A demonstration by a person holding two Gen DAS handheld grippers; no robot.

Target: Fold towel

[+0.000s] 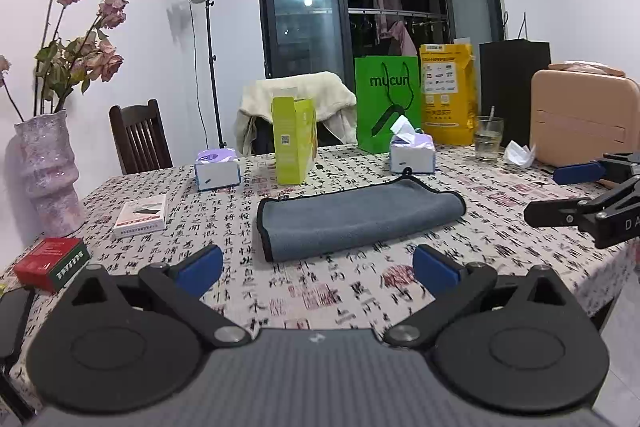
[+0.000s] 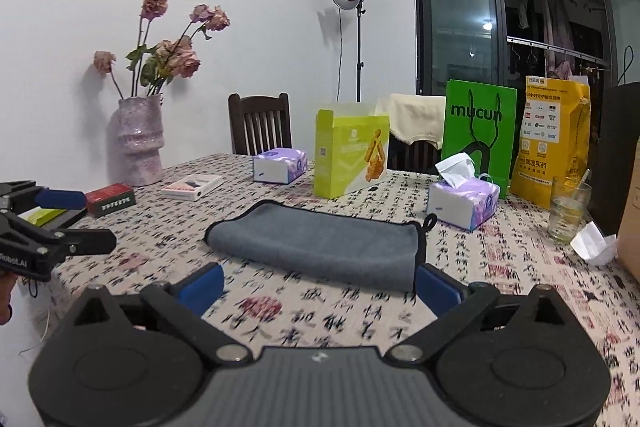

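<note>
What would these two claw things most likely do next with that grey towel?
Probably lower one gripper to a towel edge and pinch it. The towel lies already folded over on the tablecloth, untouched; the left gripper and right gripper both hover short of it, jaws wide open and empty. Whether another fold is wanted, I can't tell.

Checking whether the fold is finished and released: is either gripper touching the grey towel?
Apart. In the left wrist view the left gripper is open with bare tablecloth before the grey towel; the right gripper hangs beside it, clear.
</note>
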